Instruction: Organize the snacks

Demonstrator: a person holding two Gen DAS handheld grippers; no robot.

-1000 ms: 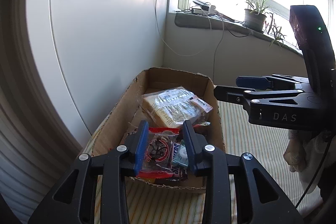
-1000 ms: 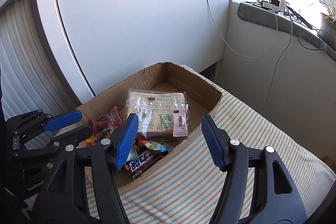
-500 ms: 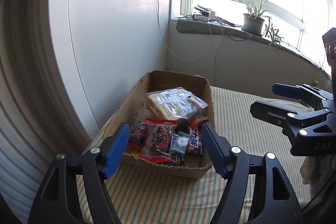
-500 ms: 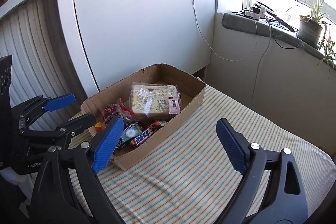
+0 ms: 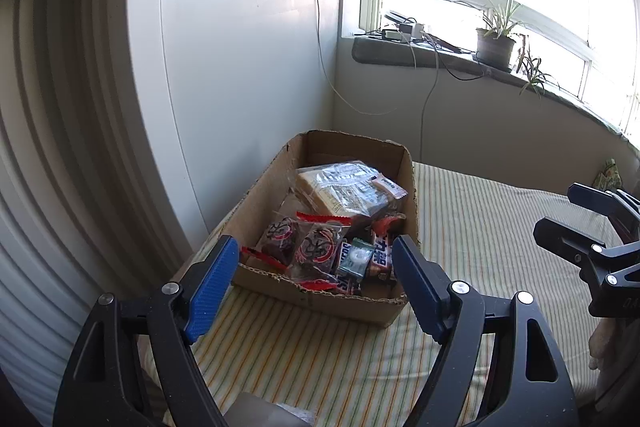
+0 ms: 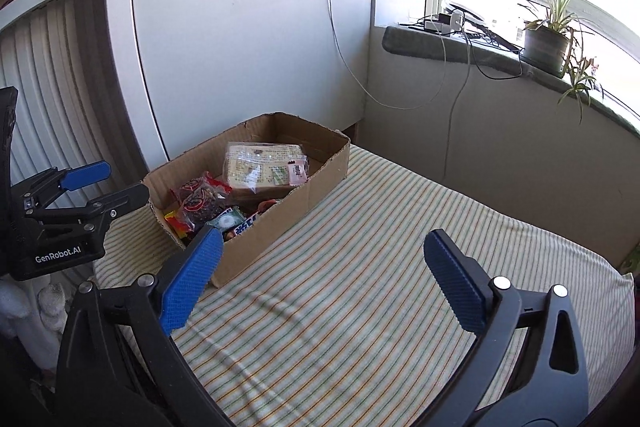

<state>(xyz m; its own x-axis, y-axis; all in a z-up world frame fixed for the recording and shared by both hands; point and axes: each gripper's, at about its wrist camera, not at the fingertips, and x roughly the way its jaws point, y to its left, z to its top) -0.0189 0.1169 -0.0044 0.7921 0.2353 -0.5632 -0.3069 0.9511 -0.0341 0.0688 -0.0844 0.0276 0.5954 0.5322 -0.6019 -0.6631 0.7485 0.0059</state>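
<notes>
Both pairs of tongs stand empty with jaws spread wide. In the left wrist view, our left gripper (image 5: 316, 279) fills the lower centre of the frame, and its gap frames the near short end of the cardboard box (image 5: 320, 293), which lies straight ahead at frame centre. In the right wrist view, our right gripper (image 6: 320, 279) opens over bare cloth at lower centre; there the box sits to the centre left, off its line.

We judge the left gripper the nearer and better aligned. The box's long axis runs away from it toward the upper centre of the frame. The snacks are all inside: red-edged dark packets (image 5: 304, 245), a blue-lettered bar (image 5: 380, 259) and a small teal packet (image 5: 354, 261) crowd the near end, while a large clear biscuit pack (image 5: 344, 189) lies toward the far end. We see no snack loose outside the box, so the task looks near its close.

The box rests on a striped cloth (image 6: 380, 267). A white panel (image 5: 240, 67) rises at left; a sill with a potted plant (image 5: 496, 41) crosses the upper right.
</notes>
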